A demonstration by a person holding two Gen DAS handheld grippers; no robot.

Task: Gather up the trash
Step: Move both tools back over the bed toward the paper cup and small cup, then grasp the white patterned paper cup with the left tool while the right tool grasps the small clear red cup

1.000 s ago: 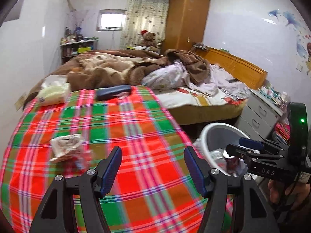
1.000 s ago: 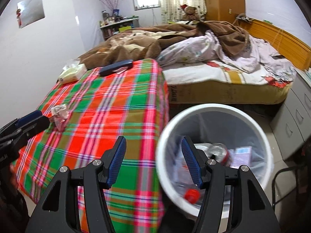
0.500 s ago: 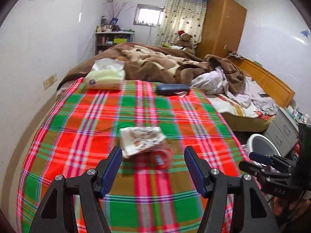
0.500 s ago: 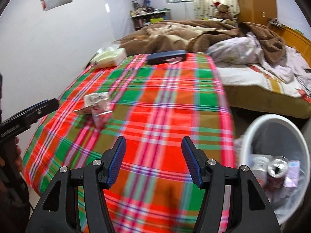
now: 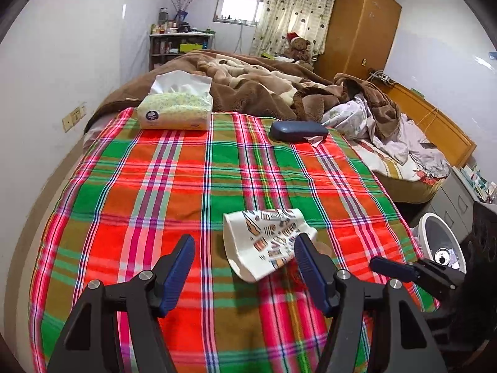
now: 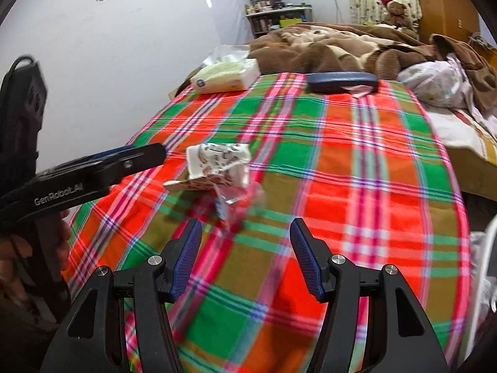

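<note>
Since the earlier frames both grippers have swung away from the bin toward the table, and the wrapper now sits much closer to the left fingers than it did a second ago.

Left wrist view: the left gripper (image 5: 243, 267) is wide open and holds nothing. A crumpled printed wrapper (image 5: 267, 242) lies on the plaid cloth (image 5: 174, 183), between the fingertips but offset toward the right finger, whose tip overlaps its edge in the picture; contact cannot be confirmed. Its long axis runs diagonally, from upper right to lower left across the gap. Something reddish shows just beneath its near edge. A tissue pack (image 5: 175, 110) and a dark case (image 5: 298, 130) sit at the far end of the cloth, well apart. The bin (image 5: 441, 245) stands off the table's right edge, with a can inside.

Right wrist view: the right gripper (image 6: 245, 258) is also wide open and empty. The wrapper (image 6: 217, 166) lies ahead and slightly left of it, with a blurred clear-and-red scrap (image 6: 237, 199) just beside it on the near side. The left gripper (image 6: 130, 158) reaches in from the left, its tip near the wrapper.

Judgement: the left gripper is the nearer one and is best placed to pick up the wrapper. A small shift to its right would centre the wrapper before closing across the short axis.
</note>
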